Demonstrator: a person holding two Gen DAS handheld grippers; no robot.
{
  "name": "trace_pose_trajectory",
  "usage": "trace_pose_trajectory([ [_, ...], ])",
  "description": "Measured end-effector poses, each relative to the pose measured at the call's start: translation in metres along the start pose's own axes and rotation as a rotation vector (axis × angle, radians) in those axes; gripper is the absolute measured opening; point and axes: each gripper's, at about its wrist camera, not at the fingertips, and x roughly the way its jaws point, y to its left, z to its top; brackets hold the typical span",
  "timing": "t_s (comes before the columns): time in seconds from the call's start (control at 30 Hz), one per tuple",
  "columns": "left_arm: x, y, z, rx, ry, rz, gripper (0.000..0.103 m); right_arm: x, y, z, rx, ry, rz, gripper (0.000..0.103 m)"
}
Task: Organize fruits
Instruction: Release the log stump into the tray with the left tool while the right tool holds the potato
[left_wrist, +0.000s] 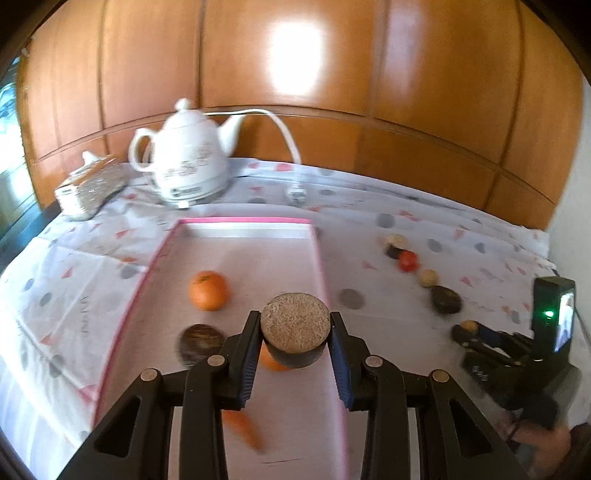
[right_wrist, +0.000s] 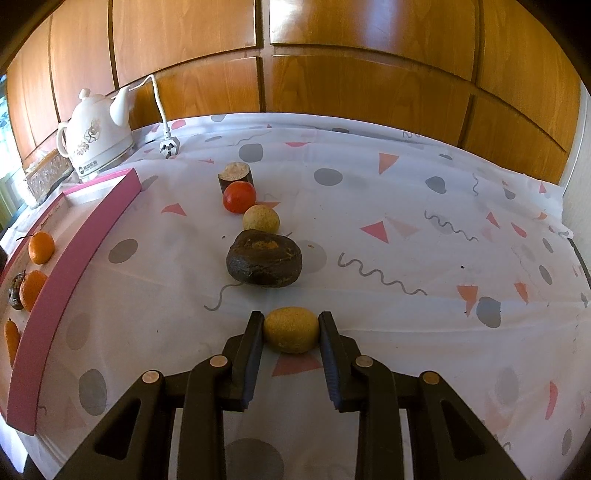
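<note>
A dark stub with a tan cut top (left_wrist: 294, 325) hangs above the pink-rimmed tray (left_wrist: 243, 220) holding an orange (left_wrist: 207, 290).

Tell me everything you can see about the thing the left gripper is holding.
The stubby cylinder has a dark brown side and a flat, speckled tan top, like a cut piece. It sits upright between the left gripper's two blue-padded fingers, which press its sides, held above the pink-rimmed tray. It partly hides an orange fruit behind it.

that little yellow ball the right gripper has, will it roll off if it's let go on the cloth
Probably: the yellow ball looks round, so it could roll on the flat tablecloth. Its surface seems rough, so the right gripper likely holds without slipping.
</note>
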Motion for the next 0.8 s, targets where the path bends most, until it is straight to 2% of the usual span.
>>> trace_pose_trajectory([
  [0.3, -0.006, 0.048, -0.01, -0.085, 0.002, 0.078, 0.035, 0.0, 0.003, 0.0, -0.018, 0.003, -0.021, 0.03],
  [0.6, -0.004, 0.079, -0.019, -0.143, 0.013, 0.134, 0.036, -0.002, 0.009, 0.0, -0.048, 0.006, -0.052, 0.03],
  [0.8, 0.002, 0.09, -0.025, -0.181, 0.038, 0.163, 0.036, -0.011, 0.015, -0.005, -0.051, 0.009, -0.024, 0.029],
])
